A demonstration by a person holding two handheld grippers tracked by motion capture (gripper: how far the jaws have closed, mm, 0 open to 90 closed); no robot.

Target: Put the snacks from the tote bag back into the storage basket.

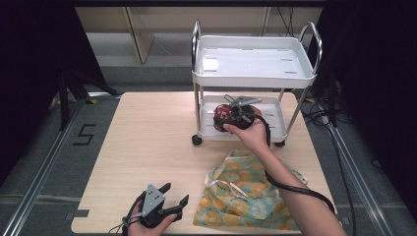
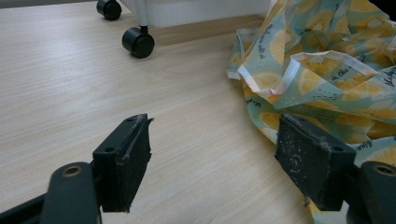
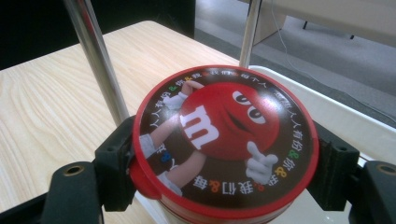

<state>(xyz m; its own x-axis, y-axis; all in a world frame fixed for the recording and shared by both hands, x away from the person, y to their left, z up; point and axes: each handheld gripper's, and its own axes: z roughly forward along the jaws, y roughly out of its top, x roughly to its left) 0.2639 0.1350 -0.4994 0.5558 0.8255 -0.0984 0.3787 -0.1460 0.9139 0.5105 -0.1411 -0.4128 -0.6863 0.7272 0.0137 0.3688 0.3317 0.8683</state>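
Placing tin on cart's lower shelf.
Your right claw [image 1: 235, 114] pinches the candy tin [image 3: 224, 140] over the lower shelf [image 1: 273, 112]; lower, then release. Left claw [image 1: 169, 196] spread, idle on the bench [image 1: 147, 142].

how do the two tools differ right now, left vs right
The left tool is open, nothing between its jaws, while the right tool is shut on the round red candy tin. The left tool sits low at the near edge of the table beside the lemon-print bag; the right tool reaches out to the lower shelf of the white cart. Both have black jaws and trailing cables.
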